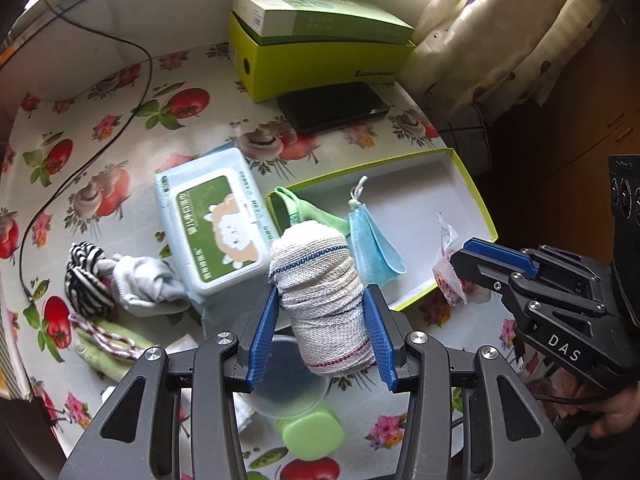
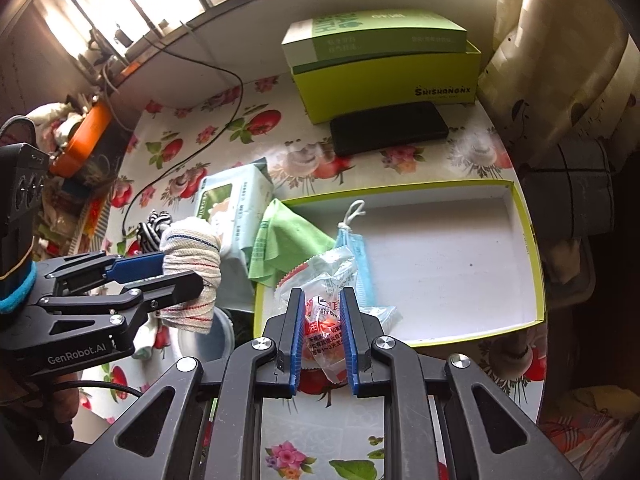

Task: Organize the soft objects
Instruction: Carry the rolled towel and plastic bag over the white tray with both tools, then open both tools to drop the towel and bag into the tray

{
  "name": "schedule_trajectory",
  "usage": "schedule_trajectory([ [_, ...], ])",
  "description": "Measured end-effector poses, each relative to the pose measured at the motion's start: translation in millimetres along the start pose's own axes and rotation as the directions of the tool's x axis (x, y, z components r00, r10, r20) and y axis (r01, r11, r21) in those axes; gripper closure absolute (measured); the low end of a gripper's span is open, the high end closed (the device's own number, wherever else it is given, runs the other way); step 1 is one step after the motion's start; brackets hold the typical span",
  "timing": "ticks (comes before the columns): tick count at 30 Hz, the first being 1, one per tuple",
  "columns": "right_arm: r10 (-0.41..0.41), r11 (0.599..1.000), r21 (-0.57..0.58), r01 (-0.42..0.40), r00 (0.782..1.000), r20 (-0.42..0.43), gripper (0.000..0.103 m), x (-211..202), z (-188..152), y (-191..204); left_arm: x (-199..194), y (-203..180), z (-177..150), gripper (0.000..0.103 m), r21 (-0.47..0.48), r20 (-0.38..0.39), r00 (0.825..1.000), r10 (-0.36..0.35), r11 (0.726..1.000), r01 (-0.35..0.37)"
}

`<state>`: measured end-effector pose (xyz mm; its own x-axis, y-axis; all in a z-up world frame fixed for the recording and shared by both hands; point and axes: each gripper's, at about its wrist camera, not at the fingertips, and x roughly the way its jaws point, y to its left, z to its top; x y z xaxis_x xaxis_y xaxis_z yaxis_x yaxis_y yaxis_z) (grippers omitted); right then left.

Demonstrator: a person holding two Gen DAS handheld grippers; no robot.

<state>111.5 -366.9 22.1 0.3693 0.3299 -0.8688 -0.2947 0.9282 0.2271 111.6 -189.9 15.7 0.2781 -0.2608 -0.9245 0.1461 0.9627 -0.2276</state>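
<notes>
Covering the whole surface [image 1: 120,128], a cloth printed with tomatoes and mushrooms. Standing at the far edge, a lime-green box [image 1: 320,60] with a flatter green carton [image 1: 320,12] stacked on top; lying just in front, a flat black case [image 1: 332,106]. Resting nearer the right edge, a shallow open tray [image 2: 532,248] with lime rim, holding a green cloth [image 2: 280,240] and a blue face mask [image 2: 356,256] at its left end. Lying left of the tray, a wet-wipes pack [image 1: 212,224]; beside it, a grey sock [image 1: 148,284] and a striped sock [image 1: 86,276]. Left gripper [image 1: 322,316]: clamped on a rolled white woven cloth [image 1: 320,292], raised above the surface near the tray's left end. Right gripper [image 2: 322,336]: closed on a clear snack packet [image 2: 324,320], held over the tray's near rim.
</notes>
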Motion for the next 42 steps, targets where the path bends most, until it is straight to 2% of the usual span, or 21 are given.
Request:
schedule_trajectory([
  [18, -0.024, 0.997, 0.076, 0.030, 0.997, -0.080, 0.086, 52, 7, -50, 76, -25, 14, 0.058, 0.061, -0.127, 0.991, -0.051, 0.996, 0.059],
  [24, 0.002, 0.997, 0.081, 0.008, 0.992, -0.123, 0.086, 70, 6, -52, 92, -21, 14, 0.058, 0.034, -0.182, 0.982, -0.052, 0.998, 0.059],
  [29, 0.015, 0.995, 0.095, -0.001, 0.990, -0.140, 0.080, 75, 4, -54, 87, -22, 14, 0.058, 0.049, -0.158, 0.987, -0.036, 0.998, 0.045],
  [36, -0.003, 0.996, 0.085, 0.012, 0.994, -0.105, 0.070, 53, 5, -49, 71, -23, 15, 0.058, 0.035, -0.134, 0.990, -0.049, 0.998, 0.054],
  [38, -0.020, 0.997, 0.074, 0.027, 0.996, -0.090, 0.063, 44, 6, -45, 65, -22, 14, 0.058, 0.031, -0.123, 0.991, -0.053, 0.998, 0.057],
  [42, -0.085, 0.995, 0.048, 0.087, 0.995, -0.051, 0.058, 19, 8, -33, 49, -19, 13, 0.058, 0.015, -0.092, 0.994, -0.054, 0.998, 0.056],
])
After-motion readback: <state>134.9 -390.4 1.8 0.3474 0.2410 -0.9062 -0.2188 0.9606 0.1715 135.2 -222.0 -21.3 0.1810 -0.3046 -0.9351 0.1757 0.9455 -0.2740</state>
